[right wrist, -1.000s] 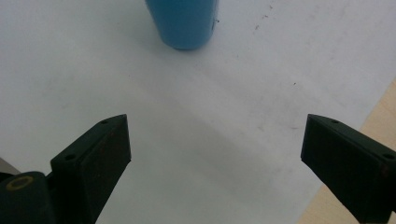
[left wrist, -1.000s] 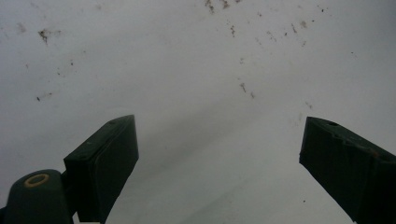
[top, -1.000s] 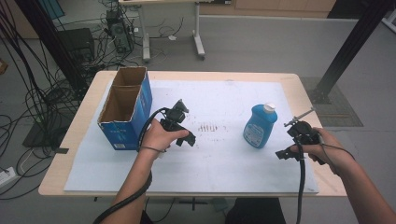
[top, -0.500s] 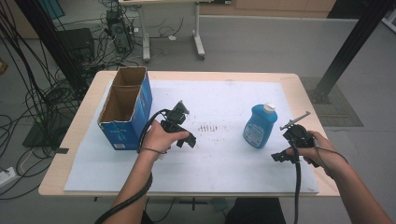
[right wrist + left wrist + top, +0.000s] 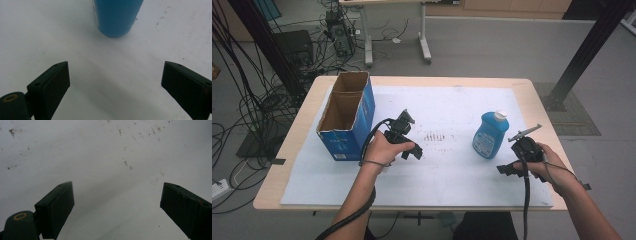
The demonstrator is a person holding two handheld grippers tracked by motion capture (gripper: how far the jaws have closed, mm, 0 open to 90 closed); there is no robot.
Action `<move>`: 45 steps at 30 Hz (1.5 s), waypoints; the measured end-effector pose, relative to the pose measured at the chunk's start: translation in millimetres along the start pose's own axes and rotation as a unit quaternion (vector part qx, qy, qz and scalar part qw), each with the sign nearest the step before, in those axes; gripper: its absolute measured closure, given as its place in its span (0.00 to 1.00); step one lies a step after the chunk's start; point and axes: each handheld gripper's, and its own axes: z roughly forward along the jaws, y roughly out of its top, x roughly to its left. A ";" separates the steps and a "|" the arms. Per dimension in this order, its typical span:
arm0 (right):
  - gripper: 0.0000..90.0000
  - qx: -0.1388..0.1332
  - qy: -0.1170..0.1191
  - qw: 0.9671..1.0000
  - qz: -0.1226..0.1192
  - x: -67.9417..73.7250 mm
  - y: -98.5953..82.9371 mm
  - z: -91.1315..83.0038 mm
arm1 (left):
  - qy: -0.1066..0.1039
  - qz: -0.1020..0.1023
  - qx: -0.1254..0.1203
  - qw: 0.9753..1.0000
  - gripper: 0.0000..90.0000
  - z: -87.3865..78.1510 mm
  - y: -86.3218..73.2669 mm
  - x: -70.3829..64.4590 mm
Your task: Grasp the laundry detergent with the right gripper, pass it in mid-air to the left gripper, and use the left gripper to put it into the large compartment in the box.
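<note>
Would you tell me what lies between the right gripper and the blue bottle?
Nothing: in the right gripper view, bare white mat separates the open right gripper from the blue bottle.

Grey smooth floor point(image 5: 492, 55). Light wooden table point(image 5: 539, 107), topped by a white speckled sheet point(image 5: 452, 112). White-legged desk point(image 5: 424, 42) beyond. Black cable tangle point(image 5: 247, 100) at left. Slanted black metal post point(image 5: 584, 52) at right. Even, soft lighting.

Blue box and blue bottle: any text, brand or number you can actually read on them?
Nothing reads.
Blue cardboard box: white print low on its front face, too small and blurred.
Blue bottle: no legible label in the high view; dark marks at its edge in the right gripper view are unreadable.
</note>
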 end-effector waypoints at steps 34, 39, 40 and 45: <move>0.06 -0.166 -0.001 0.986 0.006 0.2 -20.0 20.0 | -0.005 0.005 -0.003 1.000 0.14 2.0 -5.1 -6.4; 0.07 -0.199 0.004 0.980 0.006 -0.3 -21.4 20.5 | -0.006 0.003 -0.004 1.000 0.14 2.7 -6.3 -6.3; 0.07 -0.205 0.005 0.979 0.006 -0.5 -21.6 20.9 | -0.008 0.002 -0.005 1.000 0.14 3.1 -6.6 -6.6; 0.07 -0.232 0.013 0.973 0.010 -1.2 -22.7 22.7 | -0.010 0.003 -0.004 1.000 0.14 4.0 -6.9 -7.0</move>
